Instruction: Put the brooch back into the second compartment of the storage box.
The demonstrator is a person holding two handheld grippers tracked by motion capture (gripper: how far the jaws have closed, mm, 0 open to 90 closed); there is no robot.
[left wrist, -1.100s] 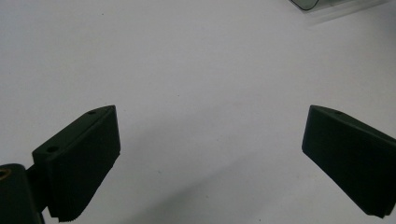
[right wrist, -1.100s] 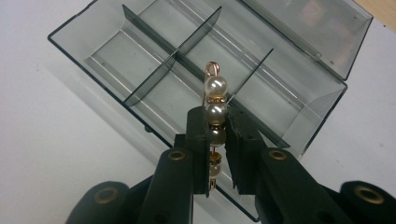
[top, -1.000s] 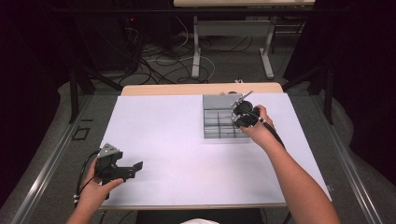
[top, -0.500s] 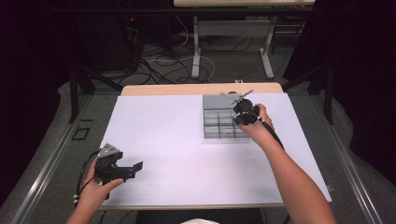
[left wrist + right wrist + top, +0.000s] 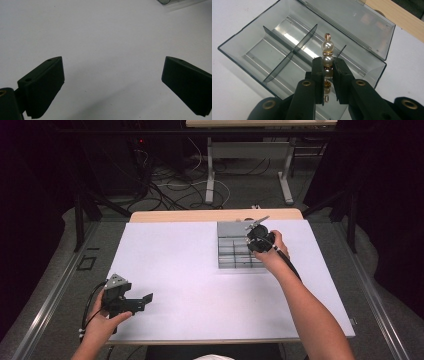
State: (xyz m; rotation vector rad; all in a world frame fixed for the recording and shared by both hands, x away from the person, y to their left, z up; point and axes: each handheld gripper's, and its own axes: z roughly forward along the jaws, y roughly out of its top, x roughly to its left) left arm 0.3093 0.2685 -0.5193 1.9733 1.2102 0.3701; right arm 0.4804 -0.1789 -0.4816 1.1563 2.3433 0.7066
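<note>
Item: pearl bead strand (image 5: 327, 58), short, with gold spacers and a gold end cap. It is clamped crosswise between the jaws of the right gripper (image 5: 328, 65), several beads standing above the pads and the rest hanging below. It is carried over the open clear plastic organizer box (image 5: 274, 35), above its interior and clear of the floor.

Container: the organizer box is set on the white table (image 5: 180, 265) at the far right, lid folded back, with smoky dividers (image 5: 294, 47) marking off compartments. No contents are seen in the visible compartments.

Second tool: the left gripper (image 5: 112, 87) is held low at the near left of the table, jaws spread wide with nothing between them, well apart from the box.

Step in hand, as judged: placing the strand into a compartment. The next move would call for the strand to be lowered between the dividers, without catching on their edges, and the jaws to be parted only once it is low inside.
</note>
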